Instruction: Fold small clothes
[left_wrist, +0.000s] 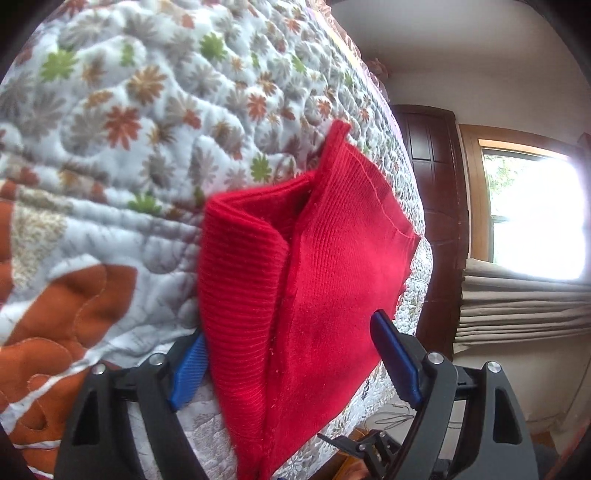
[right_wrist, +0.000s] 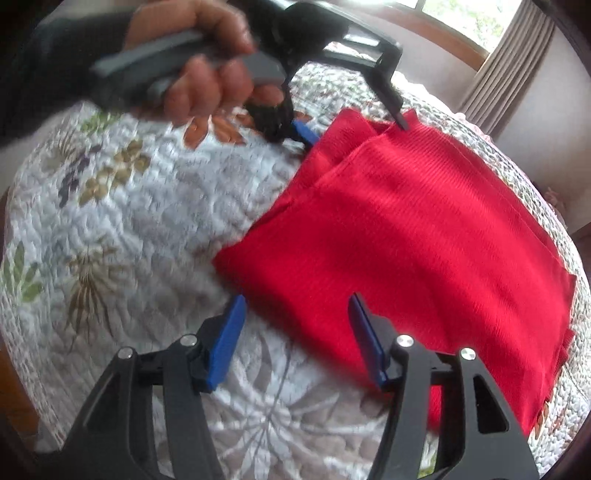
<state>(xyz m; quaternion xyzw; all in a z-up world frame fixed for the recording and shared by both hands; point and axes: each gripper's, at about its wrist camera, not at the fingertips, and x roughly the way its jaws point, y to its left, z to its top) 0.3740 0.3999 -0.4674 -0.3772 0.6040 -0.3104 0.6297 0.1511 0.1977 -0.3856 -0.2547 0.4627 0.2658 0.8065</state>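
Observation:
A red ribbed garment (left_wrist: 332, 258), folded into layers, lies flat on the quilted bed cover (left_wrist: 129, 147). My left gripper (left_wrist: 291, 363) is open, its blue pads (left_wrist: 188, 373) wide apart on either side of the garment's near end. In the right wrist view the red garment (right_wrist: 424, 240) spreads to the right, and my right gripper (right_wrist: 299, 339) stands open at its near edge, with one pad (right_wrist: 369, 343) over the cloth and the other above the quilt. The left gripper (right_wrist: 352, 127) shows at the garment's far corner, held by a hand (right_wrist: 207, 77).
The floral quilt (right_wrist: 129, 221) covers the whole bed. A dark wooden door (left_wrist: 432, 184), a bright window (left_wrist: 532, 214) and folded beige blinds (left_wrist: 517, 299) lie past the bed's edge. Cables and a black tool (left_wrist: 373, 443) lie on the floor below.

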